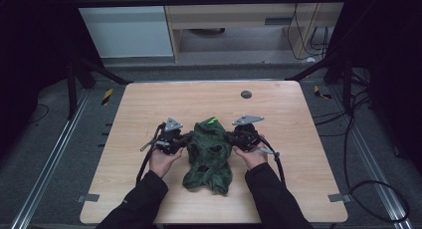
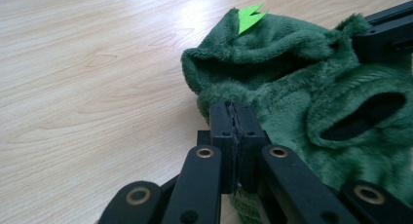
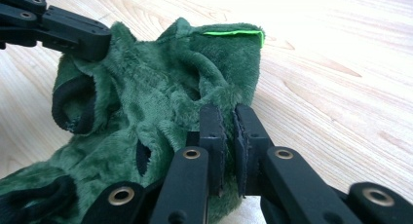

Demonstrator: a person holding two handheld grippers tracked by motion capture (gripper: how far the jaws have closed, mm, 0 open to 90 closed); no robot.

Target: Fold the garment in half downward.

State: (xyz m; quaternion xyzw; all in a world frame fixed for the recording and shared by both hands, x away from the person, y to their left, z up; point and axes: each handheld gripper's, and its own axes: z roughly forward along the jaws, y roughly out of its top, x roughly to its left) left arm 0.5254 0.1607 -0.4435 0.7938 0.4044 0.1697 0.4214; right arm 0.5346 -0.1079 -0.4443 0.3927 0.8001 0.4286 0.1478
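Note:
A dark green plush garment (image 1: pixel 209 157) with a bright green spike (image 1: pixel 212 121) lies crumpled at the middle of the wooden table (image 1: pixel 149 104), its upper part pulled up between both grippers. My left gripper (image 1: pixel 188 137) is shut on the garment's left edge; in the left gripper view its jaws (image 2: pixel 236 107) pinch the fleece (image 2: pixel 302 87). On the opposite edge my right gripper (image 1: pixel 230 136) is shut too, with fabric (image 3: pixel 146 97) caught between its jaws (image 3: pixel 229 109). Dark-lined openings show in the garment. Each gripper view shows the other gripper's jaw on the far edge (image 2: pixel 384 29) (image 3: pixel 73 31).
A small dark round mark (image 1: pixel 246 94) sits near the table's far edge. Grey tape marks the front corners (image 1: pixel 88 197) (image 1: pixel 338 197). Black frame posts and cables (image 1: pixel 378 189) surround the table. Bare wood lies to both sides of the garment.

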